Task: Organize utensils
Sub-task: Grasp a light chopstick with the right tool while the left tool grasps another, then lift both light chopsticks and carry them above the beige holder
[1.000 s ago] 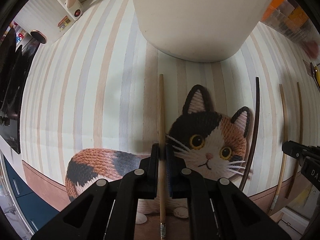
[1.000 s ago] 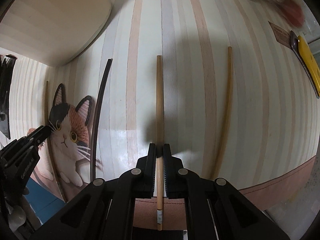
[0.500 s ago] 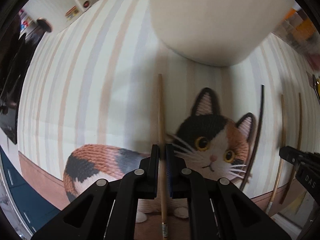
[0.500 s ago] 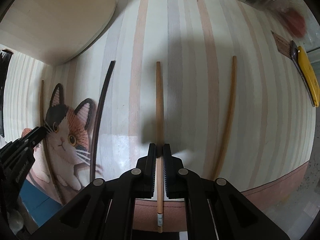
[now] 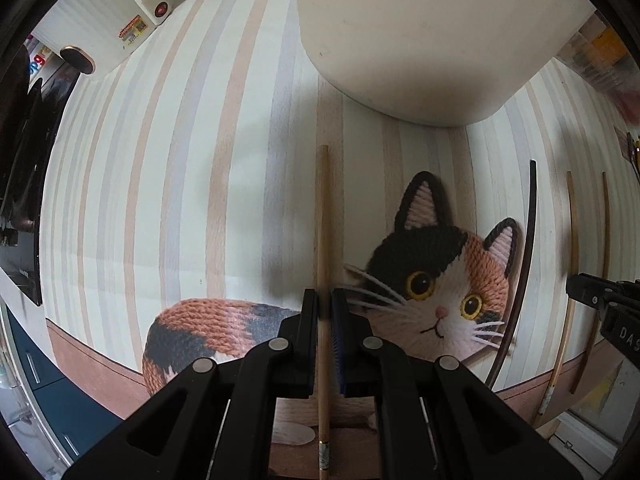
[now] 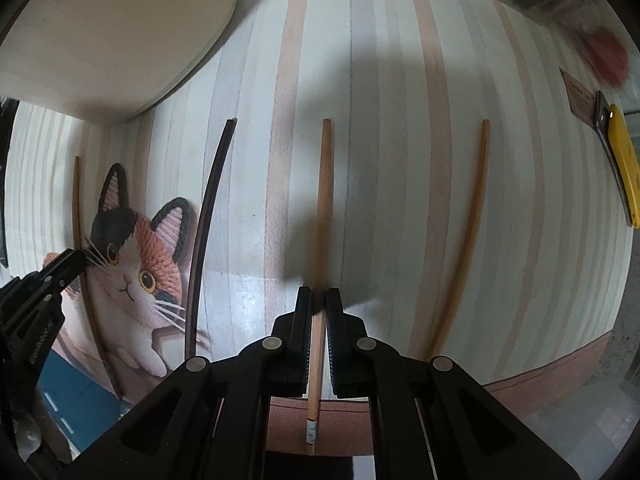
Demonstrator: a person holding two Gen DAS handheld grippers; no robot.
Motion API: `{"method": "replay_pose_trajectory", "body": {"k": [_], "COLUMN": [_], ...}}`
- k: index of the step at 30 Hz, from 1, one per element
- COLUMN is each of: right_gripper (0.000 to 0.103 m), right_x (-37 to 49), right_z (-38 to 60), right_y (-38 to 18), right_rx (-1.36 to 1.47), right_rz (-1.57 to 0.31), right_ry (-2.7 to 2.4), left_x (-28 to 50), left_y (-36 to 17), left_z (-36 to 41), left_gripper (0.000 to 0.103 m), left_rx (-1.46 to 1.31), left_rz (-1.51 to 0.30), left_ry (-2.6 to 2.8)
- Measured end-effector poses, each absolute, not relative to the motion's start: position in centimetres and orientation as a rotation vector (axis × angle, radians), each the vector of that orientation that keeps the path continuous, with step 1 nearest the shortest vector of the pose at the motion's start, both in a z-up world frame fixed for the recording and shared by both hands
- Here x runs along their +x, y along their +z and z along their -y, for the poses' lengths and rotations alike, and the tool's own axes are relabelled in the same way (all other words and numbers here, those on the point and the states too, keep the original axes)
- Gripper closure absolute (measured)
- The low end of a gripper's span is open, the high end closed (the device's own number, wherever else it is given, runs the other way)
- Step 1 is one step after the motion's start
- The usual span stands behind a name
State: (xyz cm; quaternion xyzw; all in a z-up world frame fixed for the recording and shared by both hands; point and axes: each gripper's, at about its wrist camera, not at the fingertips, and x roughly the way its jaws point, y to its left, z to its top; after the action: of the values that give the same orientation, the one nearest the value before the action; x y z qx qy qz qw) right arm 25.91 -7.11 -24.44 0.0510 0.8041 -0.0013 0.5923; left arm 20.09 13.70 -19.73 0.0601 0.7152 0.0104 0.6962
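My left gripper is shut on a light wooden chopstick that runs lengthwise over the cat-print striped placemat. Over the same placemat, my right gripper is shut on a second light wooden chopstick. A dark chopstick lies on the mat to its left, beside the cat's face. A brown chopstick lies to its right. A cream container stands at the mat's far side. Whether the held chopsticks touch the mat, I cannot tell.
The left gripper shows at the left edge of the right wrist view, and the right gripper at the right edge of the left wrist view. A yellow item lies off the mat's right. A white appliance sits at the far left.
Both grippers have slid a little leftward and farther across the mat, each still shut on its chopstick. The loose chopsticks have not moved.
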Motion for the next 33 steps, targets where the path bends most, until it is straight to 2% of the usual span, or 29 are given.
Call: {"method": "replay_pose_trajectory", "body": {"k": [5, 13, 33], "right_gripper": [0.094, 0.096, 0.096], "right_x": [25.7, 24.7, 25.9], "right_z": [5.6, 7.4, 9.6], "right_y": [-24.1, -23.2, -14.2], "right_rx": [0.032, 0.127, 0.294], "right_rz": [-1.825, -1.743, -1.44], "right_ry": [-0.019, -0.058, -0.022], "left_x": [20.7, 20.6, 20.1], "left_y": [-19.7, -18.2, -5.3], "left_z": [-12.2, -12.1, -15.4], "left_gripper": [0.098, 0.099, 0.099], "left_rx": [0.144, 0.15, -0.013], "left_rz": [-1.583, -1.519, -1.204], "left_ry": [0.03, 0.025, -0.01]}}
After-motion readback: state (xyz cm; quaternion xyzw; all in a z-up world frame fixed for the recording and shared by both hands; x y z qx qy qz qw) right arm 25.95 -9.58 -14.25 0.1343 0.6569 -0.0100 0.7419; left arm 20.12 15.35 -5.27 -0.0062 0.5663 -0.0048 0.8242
